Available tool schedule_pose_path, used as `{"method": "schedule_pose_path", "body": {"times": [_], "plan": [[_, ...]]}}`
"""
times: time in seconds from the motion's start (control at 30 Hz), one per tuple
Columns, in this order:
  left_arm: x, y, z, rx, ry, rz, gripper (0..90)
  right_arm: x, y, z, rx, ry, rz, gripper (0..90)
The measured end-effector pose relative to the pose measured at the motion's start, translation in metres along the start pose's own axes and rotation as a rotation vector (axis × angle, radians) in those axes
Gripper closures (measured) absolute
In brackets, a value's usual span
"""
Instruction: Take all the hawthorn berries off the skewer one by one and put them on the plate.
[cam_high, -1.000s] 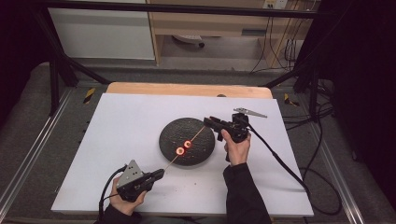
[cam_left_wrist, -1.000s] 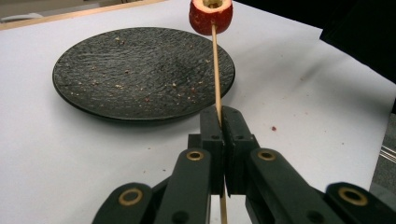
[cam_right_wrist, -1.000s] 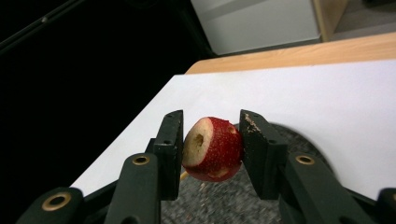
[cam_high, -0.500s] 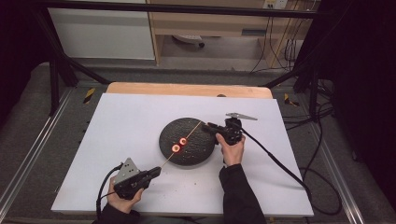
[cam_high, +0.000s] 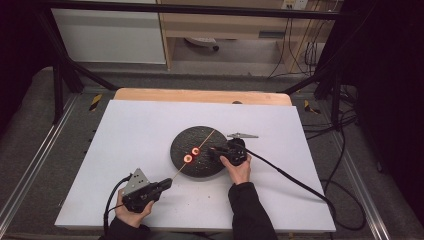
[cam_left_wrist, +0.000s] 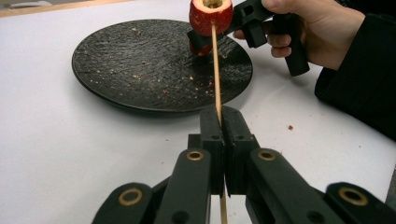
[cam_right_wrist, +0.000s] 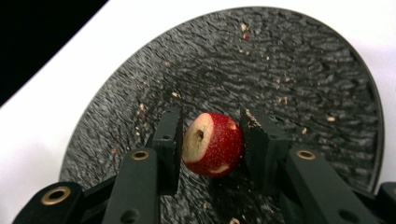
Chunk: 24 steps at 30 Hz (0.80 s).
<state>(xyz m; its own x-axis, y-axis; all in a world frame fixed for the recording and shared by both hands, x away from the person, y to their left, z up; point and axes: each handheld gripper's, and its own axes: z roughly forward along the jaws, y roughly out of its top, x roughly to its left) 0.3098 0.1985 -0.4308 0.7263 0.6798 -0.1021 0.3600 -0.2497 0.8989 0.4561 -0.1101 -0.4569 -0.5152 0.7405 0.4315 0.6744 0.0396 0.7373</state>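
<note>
A thin wooden skewer (cam_high: 177, 171) runs from my left gripper (cam_high: 167, 183) up over the black plate (cam_high: 200, 170). Two red cored fruits (cam_high: 187, 158) are threaded on it. In the left gripper view the jaws (cam_left_wrist: 220, 122) are shut on the skewer (cam_left_wrist: 216, 70), with one threaded fruit (cam_left_wrist: 211, 14) high on it. My right gripper (cam_high: 212, 150) sits low over the plate's right half. In the right gripper view it (cam_right_wrist: 212, 140) is shut on another red cored fruit (cam_right_wrist: 219, 147), cored end toward the left jaw, just above the plate (cam_right_wrist: 289, 70).
The plate lies on a white board (cam_high: 125, 140) and carries fruit crumbs (cam_right_wrist: 280, 98). A wooden edge (cam_high: 200, 96) runs along the back. Black frame bars (cam_high: 60, 75) stand to the sides, and cables (cam_high: 320, 195) trail at the right.
My right gripper has come down from above the plate's right rim to just over the plate. The left gripper and the skewer have stayed where they were.
</note>
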Motion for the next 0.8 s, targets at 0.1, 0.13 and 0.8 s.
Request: {"method": "schedule_pose_path", "body": {"times": [0.1,0.13,0.8], "plan": [[0.000,0.000,0.001,0.007,-0.003,0.000,88.0,0.000,0.000,-0.001,0.005,-0.005,-0.010,56.0],[0.000,0.000,0.001,0.007,-0.002,0.001,88.0,0.001,0.001,-0.002,0.002,-0.004,-0.013,54.0],[-0.006,0.000,0.004,0.009,-0.005,0.014,88.0,0.038,0.009,-0.056,-0.113,0.169,-0.035,13.4]]}}
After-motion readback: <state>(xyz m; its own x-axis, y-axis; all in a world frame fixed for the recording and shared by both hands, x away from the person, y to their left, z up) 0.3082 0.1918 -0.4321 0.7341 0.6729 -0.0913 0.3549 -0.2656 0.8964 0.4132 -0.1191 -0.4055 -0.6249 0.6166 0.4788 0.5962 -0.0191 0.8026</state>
